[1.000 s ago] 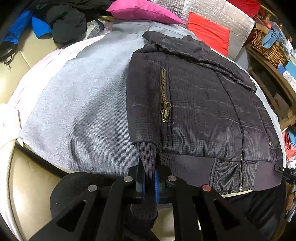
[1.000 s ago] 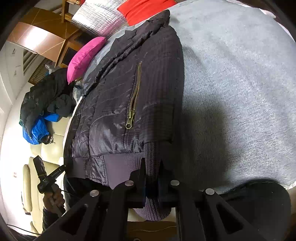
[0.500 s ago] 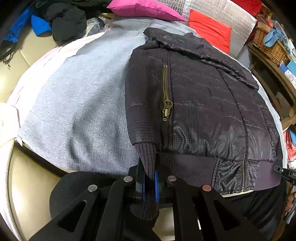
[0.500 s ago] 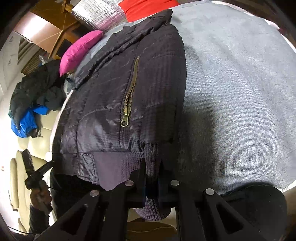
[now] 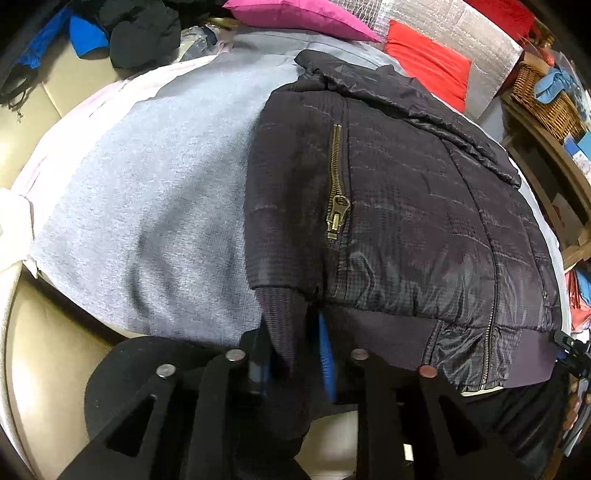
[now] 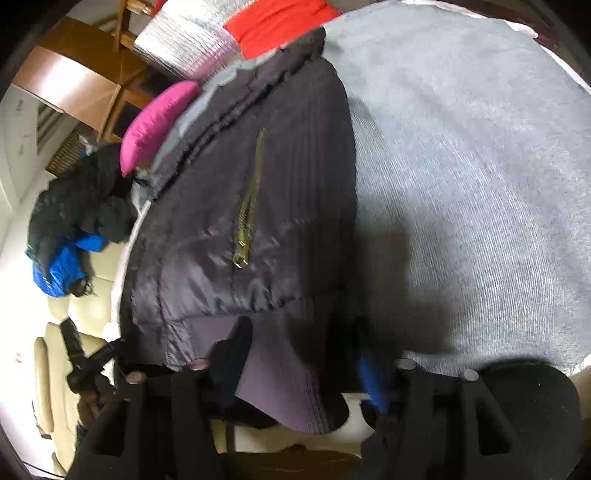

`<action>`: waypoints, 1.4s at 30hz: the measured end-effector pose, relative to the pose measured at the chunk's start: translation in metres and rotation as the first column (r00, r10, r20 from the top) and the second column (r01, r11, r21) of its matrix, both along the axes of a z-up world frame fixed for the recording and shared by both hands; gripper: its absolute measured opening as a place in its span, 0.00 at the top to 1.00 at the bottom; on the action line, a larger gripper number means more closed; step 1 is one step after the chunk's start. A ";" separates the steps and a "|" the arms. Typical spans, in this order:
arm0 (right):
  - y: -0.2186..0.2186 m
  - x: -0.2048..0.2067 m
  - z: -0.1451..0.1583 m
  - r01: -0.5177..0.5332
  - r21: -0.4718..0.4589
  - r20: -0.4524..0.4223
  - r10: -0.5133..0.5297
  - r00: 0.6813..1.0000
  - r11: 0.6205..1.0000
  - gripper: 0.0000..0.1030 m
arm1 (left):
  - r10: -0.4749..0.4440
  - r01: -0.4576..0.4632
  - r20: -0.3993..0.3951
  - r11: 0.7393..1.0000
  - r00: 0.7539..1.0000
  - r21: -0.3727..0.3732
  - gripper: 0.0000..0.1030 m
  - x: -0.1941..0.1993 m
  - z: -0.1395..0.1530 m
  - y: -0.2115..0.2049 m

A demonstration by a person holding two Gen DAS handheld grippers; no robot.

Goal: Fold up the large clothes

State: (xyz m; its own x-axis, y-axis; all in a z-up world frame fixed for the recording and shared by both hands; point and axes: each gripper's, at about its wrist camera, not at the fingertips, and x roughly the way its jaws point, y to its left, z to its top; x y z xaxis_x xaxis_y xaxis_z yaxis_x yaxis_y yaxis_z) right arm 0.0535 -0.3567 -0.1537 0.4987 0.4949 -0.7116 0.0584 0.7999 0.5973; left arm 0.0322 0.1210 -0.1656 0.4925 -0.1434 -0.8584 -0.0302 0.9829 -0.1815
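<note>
Both the left gripper [image 5: 293, 354] and right gripper [image 6: 303, 365] are sitting with fingers apart around the jacket [image 5: 406, 206] cuffs. Lifting them straight clear is looking safest, so the folded sleeves are staying flat.

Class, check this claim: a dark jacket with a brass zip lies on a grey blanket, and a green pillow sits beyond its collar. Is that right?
Not quite. The pillow is pink, not green, as the left wrist view shows clearly. The rest stands: the dark jacket with its brass zip lies on the grey blanket, and the pillow sits beyond the collar.
</note>
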 end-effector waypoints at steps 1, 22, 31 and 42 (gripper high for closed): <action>0.001 0.002 0.001 0.001 -0.009 -0.002 -0.001 1.000 1.000 0.41 | -0.013 0.013 -0.001 1.000 1.000 0.010 0.68 0.001 -0.001 -0.004; 0.006 0.003 0.008 -0.060 0.045 -0.004 0.060 0.998 0.997 0.90 | -0.070 0.067 0.064 0.997 0.995 0.048 0.93 -0.019 0.029 -0.002; -0.002 -0.002 0.022 -0.056 0.117 0.034 0.052 0.998 0.992 0.90 | -0.078 0.076 0.098 0.997 0.992 0.032 0.93 -0.024 0.045 0.004; -0.012 0.004 0.032 -0.058 0.256 0.075 0.040 0.996 0.965 0.90 | -0.049 0.065 0.122 0.990 0.991 -0.125 0.93 -0.014 0.059 0.023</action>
State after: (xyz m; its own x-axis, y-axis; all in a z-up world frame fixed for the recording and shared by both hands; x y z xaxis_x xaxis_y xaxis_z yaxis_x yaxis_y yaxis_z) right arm 0.0577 -0.3682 -0.1216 0.5125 0.6821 -0.5216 -0.0258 0.6194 0.7847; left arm 0.0180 0.1442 -0.1065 0.5772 -0.2797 -0.7672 0.0545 0.9506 -0.3055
